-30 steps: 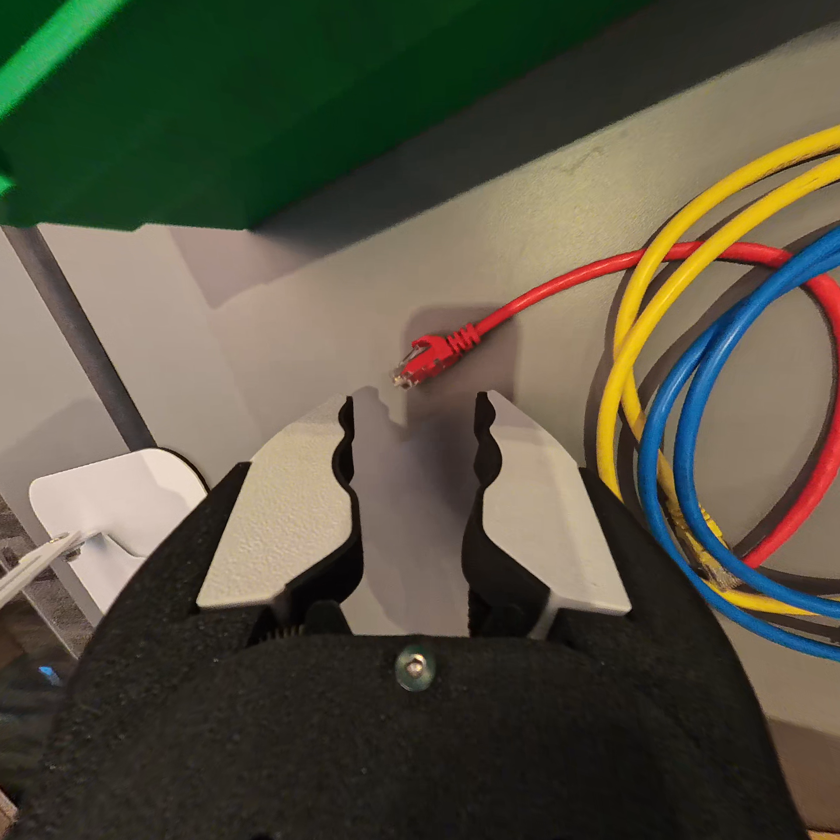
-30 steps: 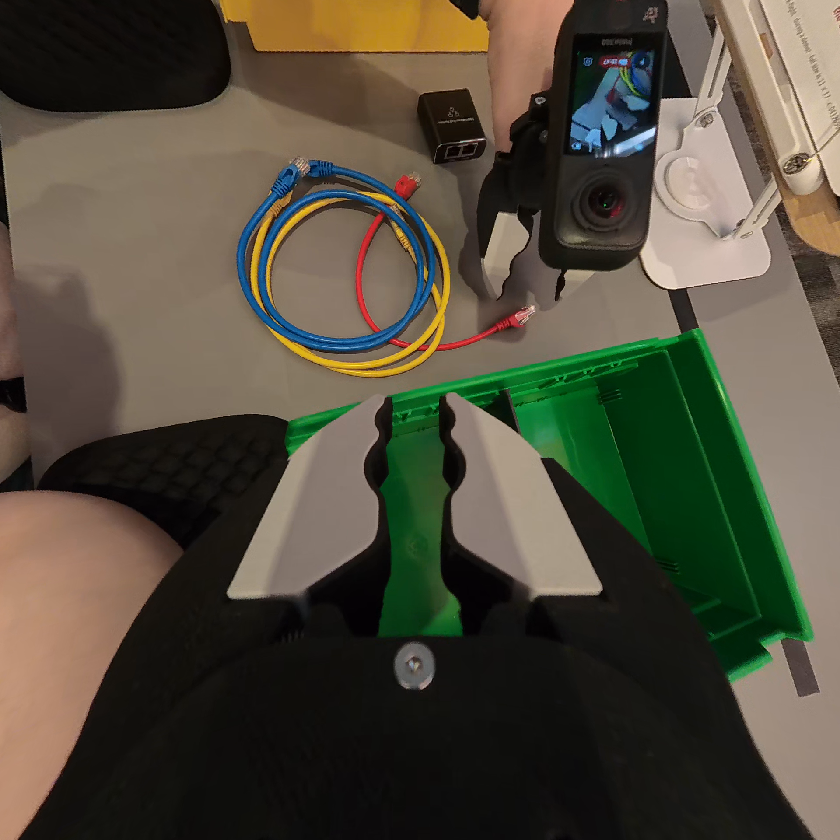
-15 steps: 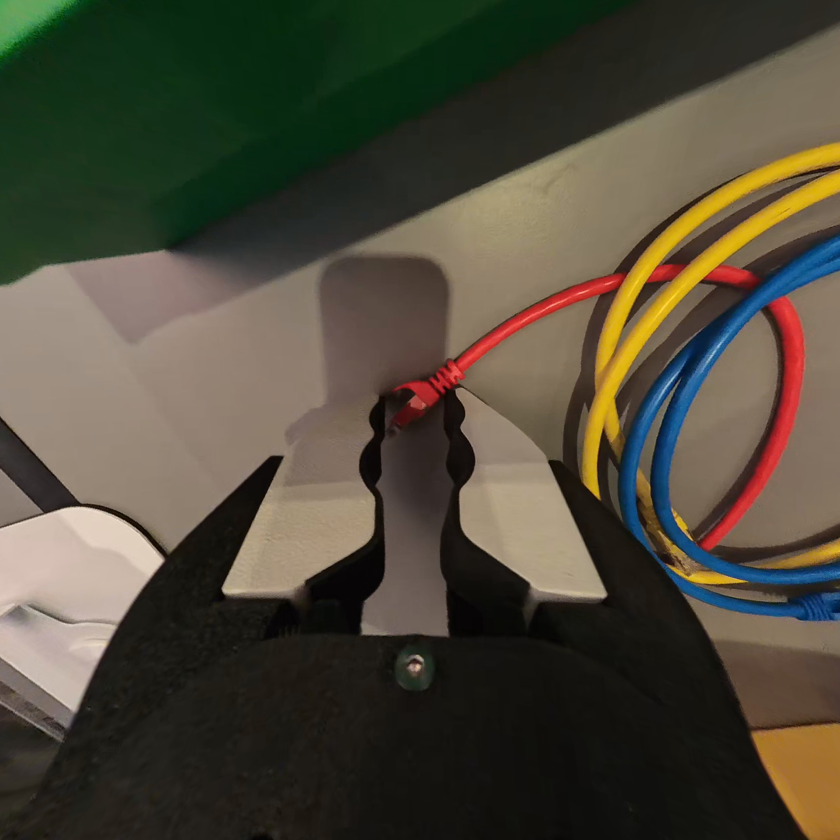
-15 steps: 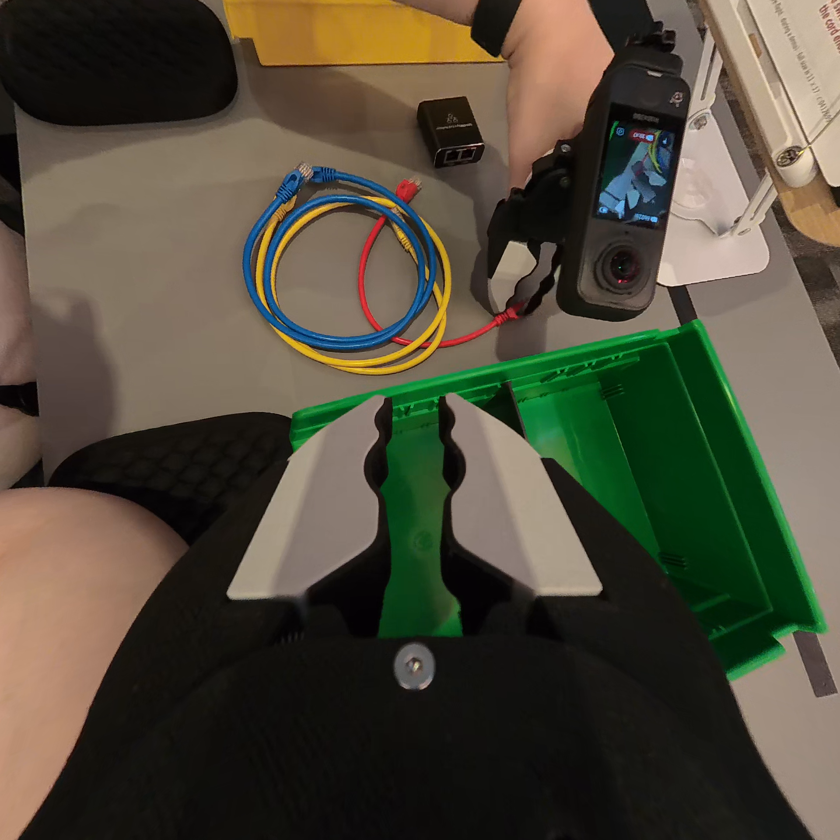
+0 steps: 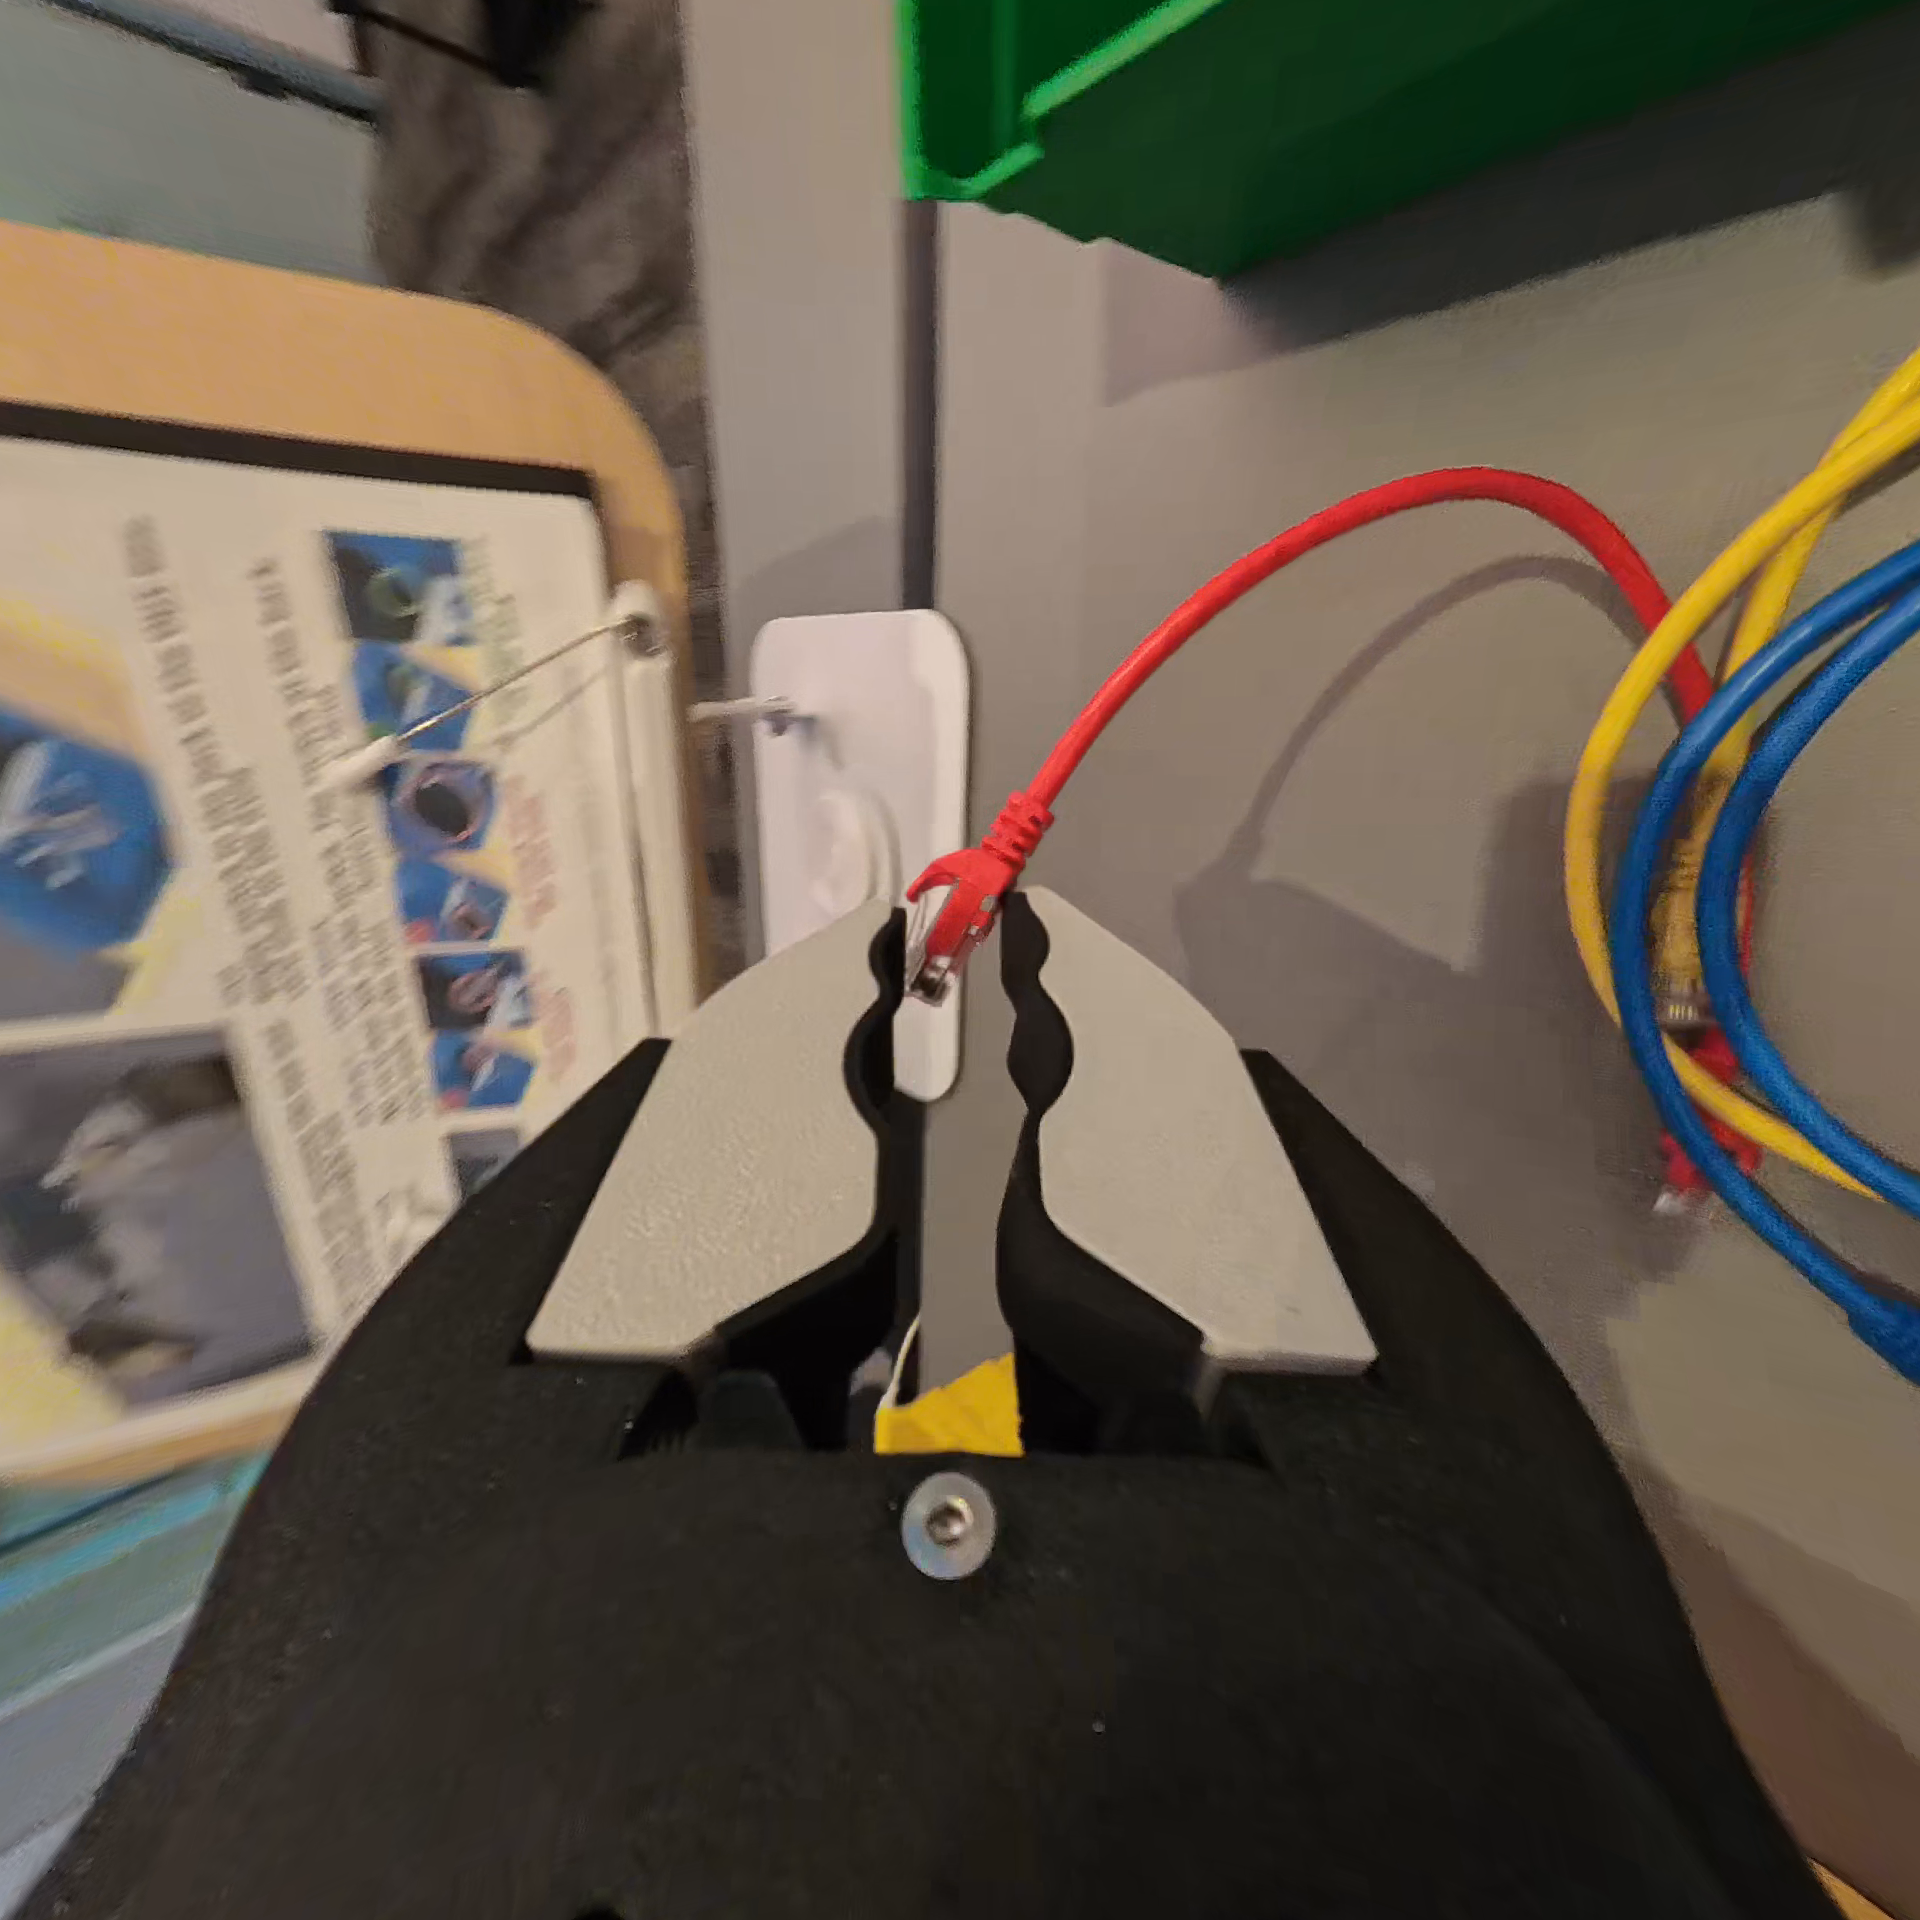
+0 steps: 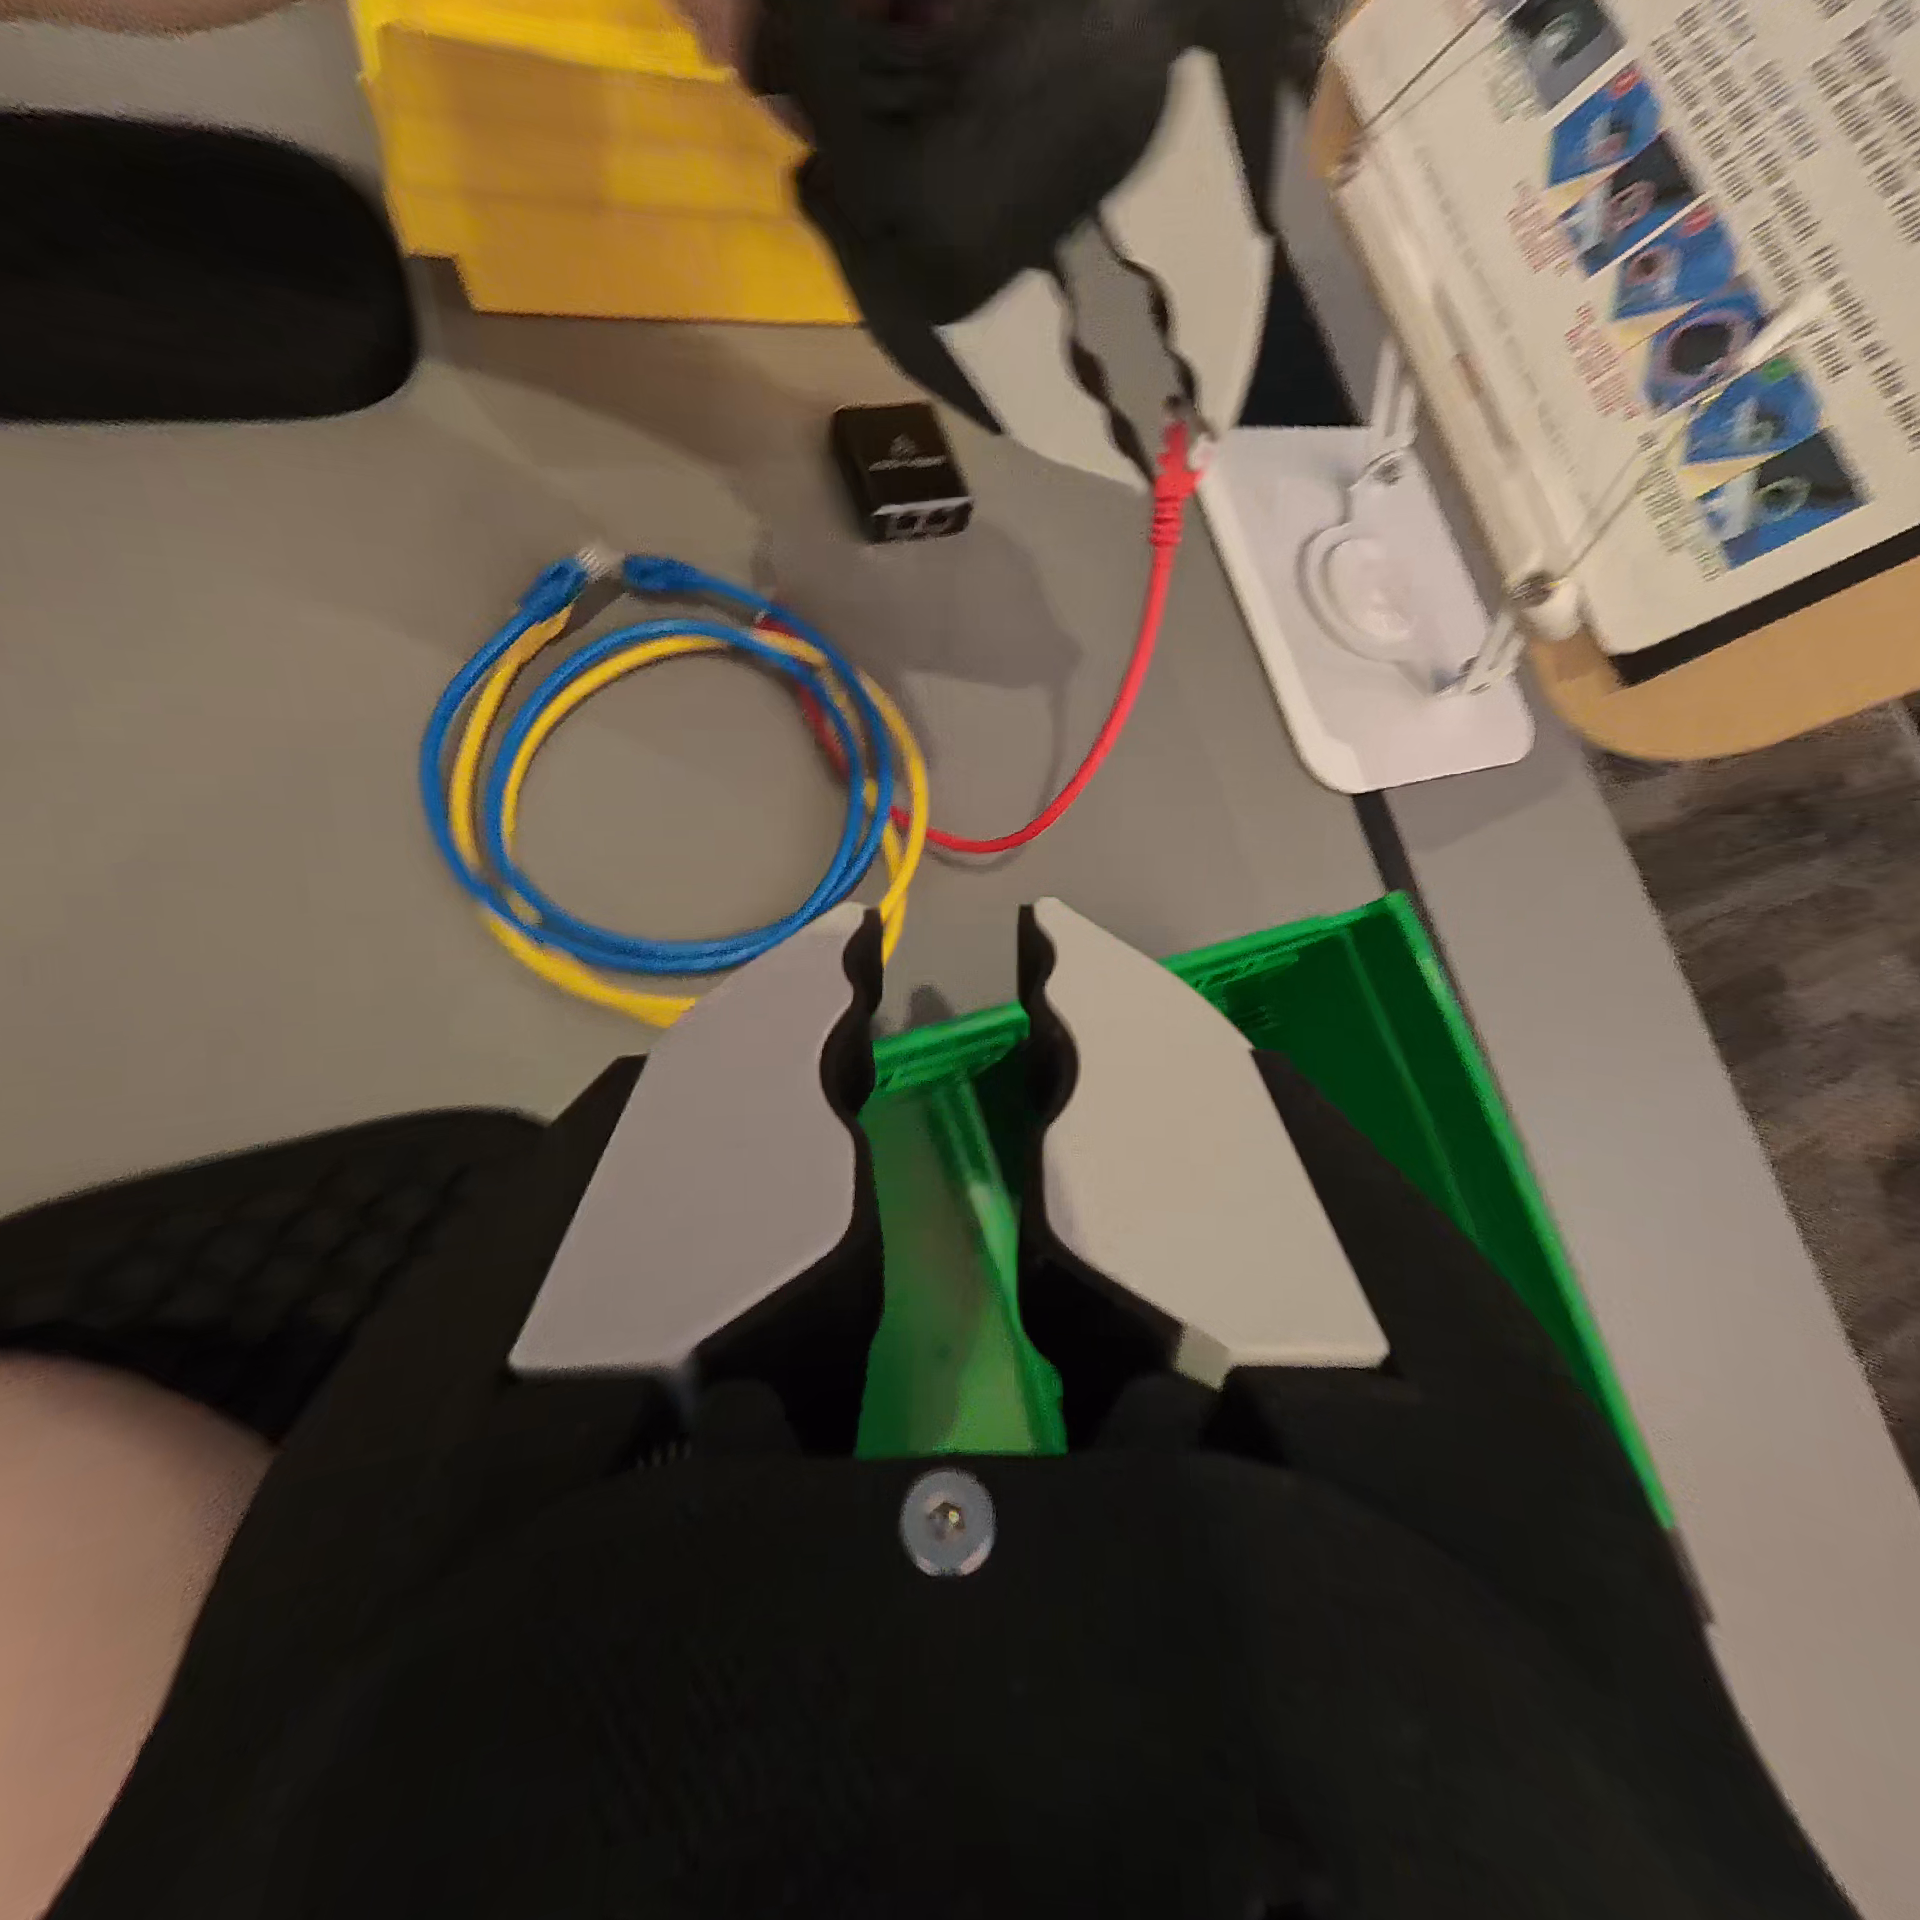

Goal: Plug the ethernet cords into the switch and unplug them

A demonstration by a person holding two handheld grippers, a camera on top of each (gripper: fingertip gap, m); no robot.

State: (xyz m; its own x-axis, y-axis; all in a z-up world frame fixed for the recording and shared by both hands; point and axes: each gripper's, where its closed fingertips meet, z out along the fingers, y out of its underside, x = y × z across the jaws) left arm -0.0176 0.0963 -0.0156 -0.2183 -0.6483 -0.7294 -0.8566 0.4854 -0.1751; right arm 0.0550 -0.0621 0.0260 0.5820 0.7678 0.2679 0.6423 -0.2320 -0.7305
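Pinched the red plug (image 5: 961,914) in the left gripper (image 5: 951,925) and lifted it off the table, just right of the switch (image 6: 902,473). Ready to plug in. Right gripper (image 6: 951,935) part open, empty, well below the switch.

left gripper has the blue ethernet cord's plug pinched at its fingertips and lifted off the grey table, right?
Not quite: the plug pinched in the left gripper belongs to the thin red ethernet cord, not the blue one, which lies coiled on the grey table. The left wrist view shows it; the lifted part is right.
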